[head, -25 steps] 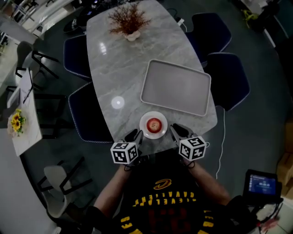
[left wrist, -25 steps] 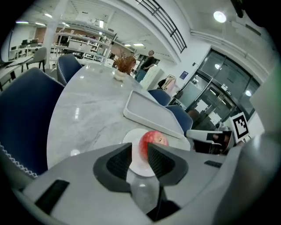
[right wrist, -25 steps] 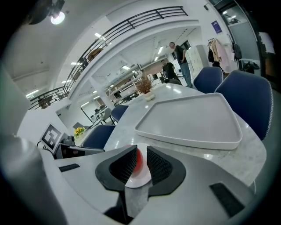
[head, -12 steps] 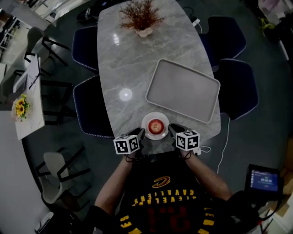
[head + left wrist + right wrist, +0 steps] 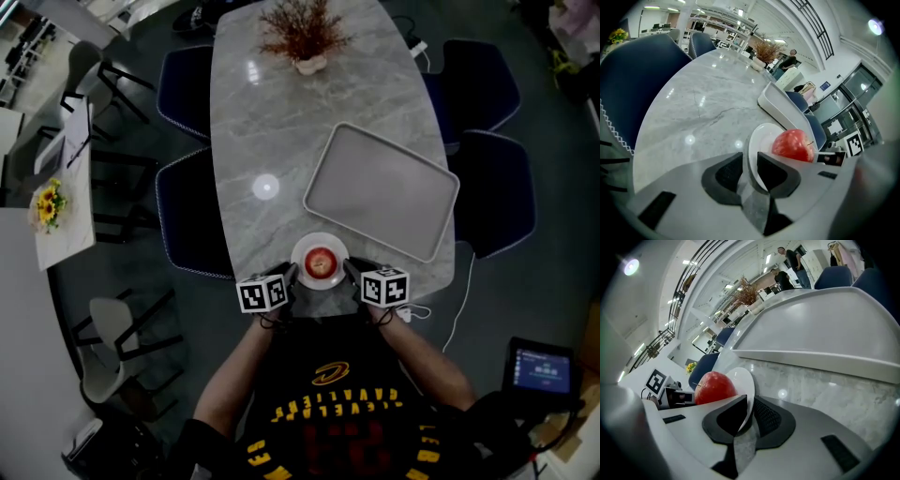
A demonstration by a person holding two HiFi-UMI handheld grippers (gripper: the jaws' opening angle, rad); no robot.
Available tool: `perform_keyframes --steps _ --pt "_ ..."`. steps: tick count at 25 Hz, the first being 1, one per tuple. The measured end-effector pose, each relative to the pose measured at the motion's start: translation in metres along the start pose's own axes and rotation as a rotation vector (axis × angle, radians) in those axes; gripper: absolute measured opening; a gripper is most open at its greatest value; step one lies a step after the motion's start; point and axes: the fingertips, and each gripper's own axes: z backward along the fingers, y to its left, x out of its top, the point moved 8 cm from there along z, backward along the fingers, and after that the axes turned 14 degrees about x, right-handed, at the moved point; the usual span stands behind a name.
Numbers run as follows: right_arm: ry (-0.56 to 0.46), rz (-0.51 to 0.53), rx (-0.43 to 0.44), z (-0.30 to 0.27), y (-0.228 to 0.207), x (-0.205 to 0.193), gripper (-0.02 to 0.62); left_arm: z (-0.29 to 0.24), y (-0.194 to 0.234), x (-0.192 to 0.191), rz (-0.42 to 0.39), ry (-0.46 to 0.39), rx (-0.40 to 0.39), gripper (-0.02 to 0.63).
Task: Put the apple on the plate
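Note:
A red apple (image 5: 319, 262) sits on a small white plate (image 5: 302, 251) at the near edge of the marble table (image 5: 272, 141). My left gripper (image 5: 289, 275) clamps the plate's left rim and my right gripper (image 5: 349, 272) clamps its right rim. In the left gripper view the plate's rim (image 5: 757, 145) runs between the two dark pads of the left gripper (image 5: 749, 171), with the apple (image 5: 793, 145) just beyond. In the right gripper view the rim (image 5: 743, 378) is likewise pinched in the right gripper (image 5: 749, 416), and the apple (image 5: 715, 387) lies to its left.
A large grey tray (image 5: 380, 192) lies just beyond the plate, to the right. A dried plant in a pot (image 5: 305, 37) stands at the table's far end. Dark blue chairs (image 5: 192, 225) (image 5: 492, 192) flank the table. A tablet (image 5: 542, 370) sits at lower right.
Both grippers have sunk, carrying the plate with the apple down toward the table's near edge. Their hold on the rim looks the same.

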Motion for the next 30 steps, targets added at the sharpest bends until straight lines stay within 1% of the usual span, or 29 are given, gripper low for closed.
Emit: perform_keyframes --steps 5,8,10,11,14,16,19,23,26,30 --pt "-0.019 -0.080 0.046 -0.001 -0.008 0.002 0.051 -0.004 -0.002 0.001 -0.001 0.006 -0.012 0.098" --pt "-0.041 -0.109 0.040 -0.001 -0.008 0.002 0.051 -0.006 -0.003 0.003 -0.002 0.019 -0.042 0.098" --pt "-0.070 -0.147 0.034 -0.002 -0.007 0.000 0.048 -0.008 -0.002 0.004 -0.003 0.031 -0.069 0.097" --pt "-0.087 -0.173 0.034 -0.003 -0.007 -0.001 0.046 -0.009 -0.001 0.004 0.001 0.038 -0.078 0.067" --pt "-0.121 -0.240 0.044 -0.003 -0.013 -0.003 0.040 -0.016 0.003 0.006 0.051 0.066 -0.109 0.052" --pt "-0.137 -0.250 0.040 -0.001 -0.011 -0.005 0.040 -0.014 0.005 0.008 0.064 0.075 -0.132 0.046" --pt "-0.168 -0.254 0.032 -0.001 0.003 -0.011 0.040 -0.004 0.012 0.011 0.049 0.082 -0.161 0.043" --pt "-0.199 -0.279 0.029 0.003 0.015 -0.016 0.038 0.000 0.017 0.014 0.050 0.120 -0.193 0.043" --pt "-0.247 -0.311 0.036 0.013 0.022 -0.015 0.037 0.004 0.012 0.023 0.048 0.138 -0.239 0.041" --pt "-0.312 -0.348 0.055 0.029 0.034 -0.013 0.034 0.014 0.005 0.036 0.048 0.162 -0.328 0.037"
